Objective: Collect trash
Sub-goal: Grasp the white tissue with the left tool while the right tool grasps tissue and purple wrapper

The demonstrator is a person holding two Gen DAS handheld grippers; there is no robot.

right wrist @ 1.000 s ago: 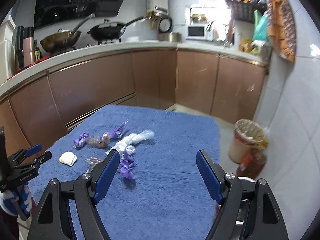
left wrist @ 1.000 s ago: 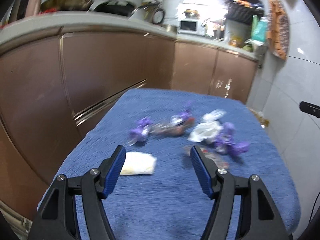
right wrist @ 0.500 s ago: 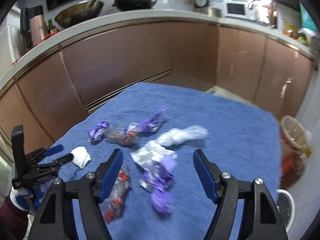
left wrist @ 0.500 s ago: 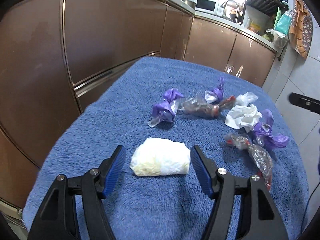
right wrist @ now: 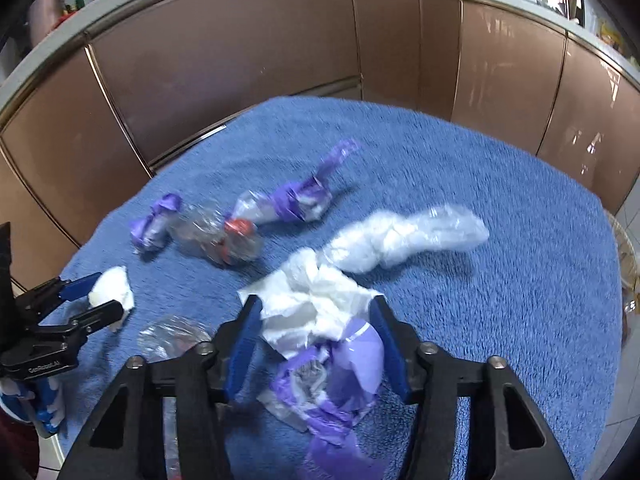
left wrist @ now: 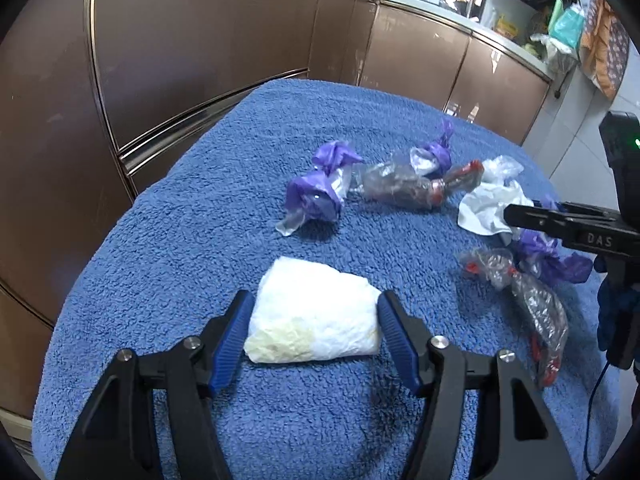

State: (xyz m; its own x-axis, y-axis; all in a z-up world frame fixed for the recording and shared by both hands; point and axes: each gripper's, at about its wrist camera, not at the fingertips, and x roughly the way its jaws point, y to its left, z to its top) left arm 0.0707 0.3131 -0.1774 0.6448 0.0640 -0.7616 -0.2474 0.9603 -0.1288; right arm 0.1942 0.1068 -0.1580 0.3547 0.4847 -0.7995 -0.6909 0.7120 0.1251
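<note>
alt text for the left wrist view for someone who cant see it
The left gripper is closing around a white wad on a blue towel. Purple and clear wrappers lie beyond, and the right gripper reaches in from the right.

Both wrist views close, angled down; share blue towel (left wrist: 168,240), opposite sides.

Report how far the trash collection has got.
Done: nothing; every piece lies on the blue towel. In hand: left gripper closing around the white wad; right gripper closing around the crumpled tissue. Left: purple wrappers, clear wrappers, clear bag.
</note>
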